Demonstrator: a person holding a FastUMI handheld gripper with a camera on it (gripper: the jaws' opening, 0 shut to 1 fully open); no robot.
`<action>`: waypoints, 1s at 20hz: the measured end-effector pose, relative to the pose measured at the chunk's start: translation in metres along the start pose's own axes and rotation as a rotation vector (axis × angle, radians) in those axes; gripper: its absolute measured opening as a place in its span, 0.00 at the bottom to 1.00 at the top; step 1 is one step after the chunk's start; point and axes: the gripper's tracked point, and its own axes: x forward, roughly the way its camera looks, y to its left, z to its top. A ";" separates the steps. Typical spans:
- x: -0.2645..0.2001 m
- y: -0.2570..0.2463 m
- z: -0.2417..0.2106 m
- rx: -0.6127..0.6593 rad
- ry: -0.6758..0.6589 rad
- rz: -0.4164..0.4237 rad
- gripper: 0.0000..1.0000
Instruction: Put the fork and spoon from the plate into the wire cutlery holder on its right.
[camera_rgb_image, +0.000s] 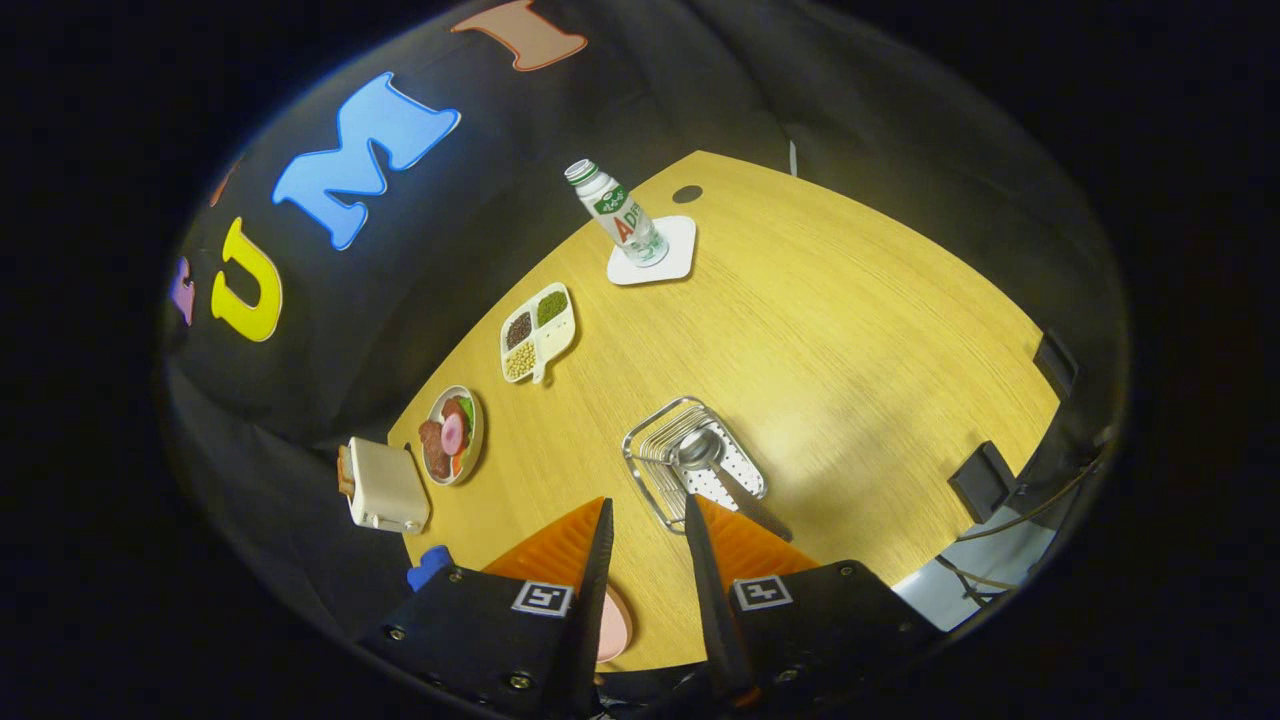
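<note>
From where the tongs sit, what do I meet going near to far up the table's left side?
Open tongs → toaster → plate of food → divided dish of beans → bottle on its white coaster.

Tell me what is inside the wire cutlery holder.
A spoon lies in the wire cutlery holder, its handle sticking out over the rim toward the gripper, whose jaws are open and empty. No fork is visible; the spoon hides the perforated base beneath it.

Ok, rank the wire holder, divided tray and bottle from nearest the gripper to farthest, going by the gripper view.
1. Wire holder, just ahead of the open gripper, with a spoon in it.
2. Divided tray, farther off, toward the wall.
3. Bottle, farthest, on a coaster.
</note>
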 end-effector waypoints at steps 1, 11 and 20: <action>0.001 0.008 -0.005 -0.009 0.011 0.010 0.44; 0.034 0.103 -0.107 -0.222 0.210 0.107 0.44; 0.070 0.137 -0.221 -0.454 0.417 0.090 0.44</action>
